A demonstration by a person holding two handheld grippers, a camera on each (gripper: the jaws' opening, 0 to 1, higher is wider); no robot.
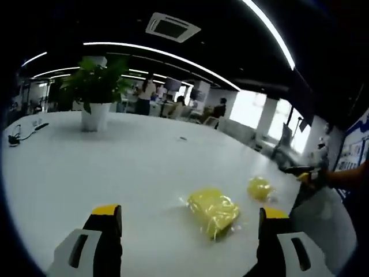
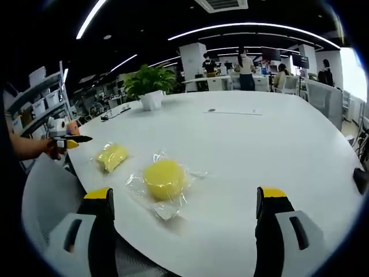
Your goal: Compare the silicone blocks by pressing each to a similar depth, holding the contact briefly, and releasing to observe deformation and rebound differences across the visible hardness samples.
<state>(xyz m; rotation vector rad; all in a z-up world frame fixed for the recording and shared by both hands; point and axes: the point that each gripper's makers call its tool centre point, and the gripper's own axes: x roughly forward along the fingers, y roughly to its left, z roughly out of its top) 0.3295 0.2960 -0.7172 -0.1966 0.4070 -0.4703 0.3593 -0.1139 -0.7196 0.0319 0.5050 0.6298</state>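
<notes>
Left gripper view. Left claw [image 1: 190, 222]: jaws wide apart, nothing between them, hovering over the white surface [image 1: 115, 167]. Square block [image 1: 214, 210]: yellow, in clear wrap, lying on the surface just ahead of the claw and right of its midline, close to the right jaw. Its long axis runs diagonally, near corner toward the right jaw. Round block [image 1: 260, 187]: yellow, wrapped, farther out and further right, near the surface edge. Right claw [image 1: 302, 173]: enters at far right, beyond the round block; too small to tell its state here. Plant [image 1: 95, 92]: in a white pot, far back on the surface, well apart from the blocks. Cables [image 1: 20, 134]: far left edge.

Right gripper view. Right claw [image 2: 184, 222]: jaws wide apart, empty, above the near edge of the surface [image 2: 259, 150]. Round block [image 2: 164, 180]: directly ahead, slightly left of midline, flat in its wrap. Square block [image 2: 112, 156]: farther left, long axis slanting away. Left claw [image 2: 72, 140]: at far left, held by a hand [image 2: 52, 147]. Plant [image 2: 149, 83]: far back.

Judgement: neither block is yet touched. Each claw has one block nearer: left the square, right the round. A press calls for shifting sideways onto the block, then descending.
</notes>
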